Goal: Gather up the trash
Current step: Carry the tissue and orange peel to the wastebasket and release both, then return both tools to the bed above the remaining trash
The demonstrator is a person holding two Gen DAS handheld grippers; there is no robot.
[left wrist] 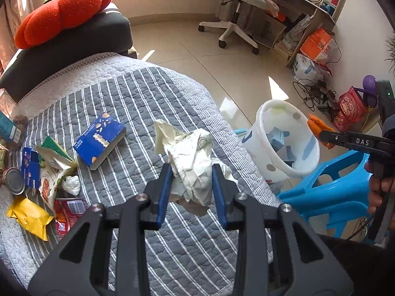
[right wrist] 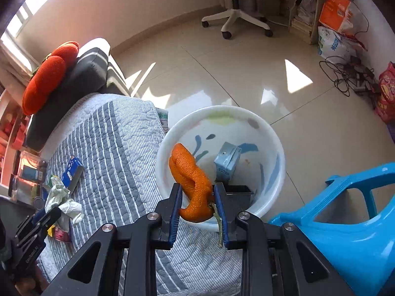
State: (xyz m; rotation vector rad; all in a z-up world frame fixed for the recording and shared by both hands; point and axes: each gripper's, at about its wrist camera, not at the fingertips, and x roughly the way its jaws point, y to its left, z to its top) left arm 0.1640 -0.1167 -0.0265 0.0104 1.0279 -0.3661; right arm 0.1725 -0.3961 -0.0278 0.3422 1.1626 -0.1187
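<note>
My left gripper is shut on a crumpled white paper wrapper and holds it above the striped quilt. My right gripper is shut on an orange peel with a green stem, held over the rim of the white trash bin. The bin holds a blue carton and a dark box. More trash lies on the quilt at left: a blue box, a tin can, a yellow packet, a red wrapper and snack bags.
A blue plastic stool stands right of the bin. A dark cushion with an orange pumpkin pillow sits at the quilt's far end. An office chair, desk, bags and cables stand on the tiled floor.
</note>
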